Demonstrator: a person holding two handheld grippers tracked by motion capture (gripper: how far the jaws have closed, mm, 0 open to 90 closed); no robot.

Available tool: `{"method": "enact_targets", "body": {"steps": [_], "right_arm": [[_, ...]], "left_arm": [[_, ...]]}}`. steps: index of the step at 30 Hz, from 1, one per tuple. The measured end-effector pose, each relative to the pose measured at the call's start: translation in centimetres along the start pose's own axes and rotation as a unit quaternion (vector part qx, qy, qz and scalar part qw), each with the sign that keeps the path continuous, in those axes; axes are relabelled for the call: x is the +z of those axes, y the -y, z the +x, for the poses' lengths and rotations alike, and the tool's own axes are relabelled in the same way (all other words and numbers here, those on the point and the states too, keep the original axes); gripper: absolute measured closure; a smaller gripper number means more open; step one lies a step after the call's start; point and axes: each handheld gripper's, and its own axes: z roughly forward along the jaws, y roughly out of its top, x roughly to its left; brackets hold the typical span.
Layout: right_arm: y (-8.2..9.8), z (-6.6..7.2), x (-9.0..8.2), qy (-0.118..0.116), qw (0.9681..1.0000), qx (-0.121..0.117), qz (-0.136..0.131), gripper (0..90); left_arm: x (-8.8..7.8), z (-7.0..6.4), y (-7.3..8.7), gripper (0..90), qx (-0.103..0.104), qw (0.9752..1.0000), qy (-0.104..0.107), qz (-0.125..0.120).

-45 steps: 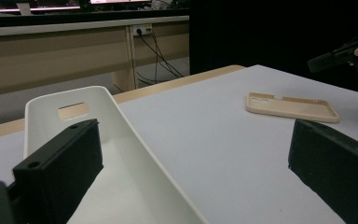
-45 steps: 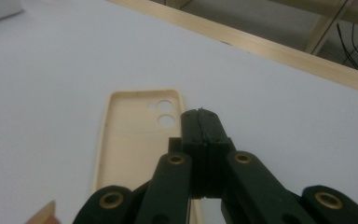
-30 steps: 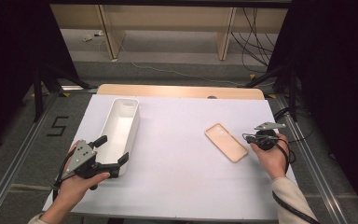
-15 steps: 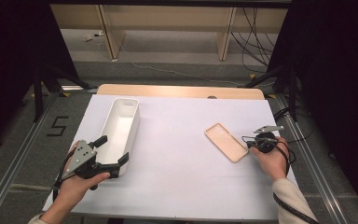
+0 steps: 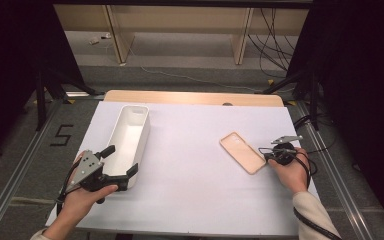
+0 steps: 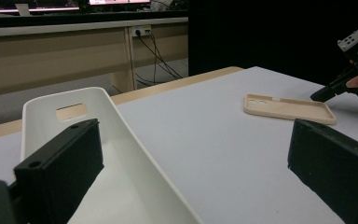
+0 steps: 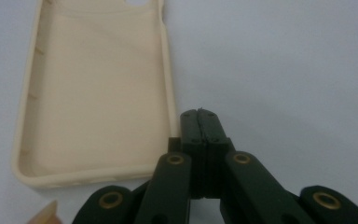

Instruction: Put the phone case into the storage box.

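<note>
Two grippers: my right gripper (image 7: 200, 119), jaws pressed together, sits beside the beige rubbery phone case (image 7: 93, 88); my left gripper (image 5: 122, 162) gapes wide around the white plastic tray (image 5: 130, 132).

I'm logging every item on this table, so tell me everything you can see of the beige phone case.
The phone case is pale beige, looks like soft rubbery plastic, and is empty. It lies flat on the white table, hollow side up, with raised rim, rounded corners and a camera cutout at its far end. It sits at the table's right side, angled. The shut right gripper rests just beside its near corner; whether they touch I cannot tell.
</note>
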Motion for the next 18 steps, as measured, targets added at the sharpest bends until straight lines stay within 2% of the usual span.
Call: {"method": "enact_targets", "body": {"steps": [2,3,4,5,7,9,10,11,12,13,15,16,18], "right_arm": [[-0.06,0.19,-0.09,-0.003,0.9999,0.015,0.004,90.0],[-0.05,0.23,-0.07,-0.002,0.9999,0.014,0.001,90.0],[0.03,0.07,-0.11,-0.002,1.0000,-0.002,0.004,90.0],[-0.02,0.26,-0.18,-0.005,0.9999,0.011,0.008,90.0],[0.00,0.28,-0.16,-0.005,0.9999,0.010,0.007,90.0],[0.00,0.32,-0.20,-0.007,0.9999,0.007,0.012,90.0],[0.08,0.29,-0.10,-0.005,0.9999,-0.006,0.008,90.0],[0.07,0.67,-0.23,-0.007,0.9998,0.015,0.015,90.0],[0.06,0.59,-0.27,-0.003,0.9998,0.004,0.017,90.0],[-0.02,0.91,-0.32,-0.007,0.9996,0.020,0.018,90.0],[0.05,0.98,-0.31,-0.004,0.9996,0.014,0.022,90.0],[-0.06,0.94,-0.31,-0.009,0.9998,-0.006,0.018,90.0],[-0.05,1.00,-0.31,-0.009,0.9998,-0.009,0.017,90.0]], "left_arm": [[0.01,0.00,0.01,2.8,0.000,1.0000,0.000,0.000],[0.01,0.01,0.02,2.8,0.000,1.0000,0.000,0.000],[0.01,0.01,0.02,2.8,0.000,1.0000,0.000,0.000],[0.00,0.01,0.01,2.8,0.000,1.0000,0.000,0.000],[0.00,0.03,0.00,2.8,0.001,1.0000,0.000,0.000],[0.00,0.02,0.01,2.8,-0.001,1.0000,0.000,0.000],[0.01,0.01,0.01,2.9,0.000,1.0000,0.000,0.000],[0.00,0.01,0.00,2.9,0.001,1.0000,-0.001,0.000],[0.00,0.01,0.00,2.9,0.001,1.0000,-0.001,0.000],[-0.01,0.00,-0.01,2.9,-0.001,1.0000,-0.001,-0.001],[-0.02,0.02,-0.04,2.9,0.002,1.0000,-0.001,-0.001],[-0.02,0.02,-0.04,2.9,0.001,1.0000,-0.001,-0.001],[-0.03,0.01,-0.03,2.9,0.000,1.0000,0.000,-0.001]]}}
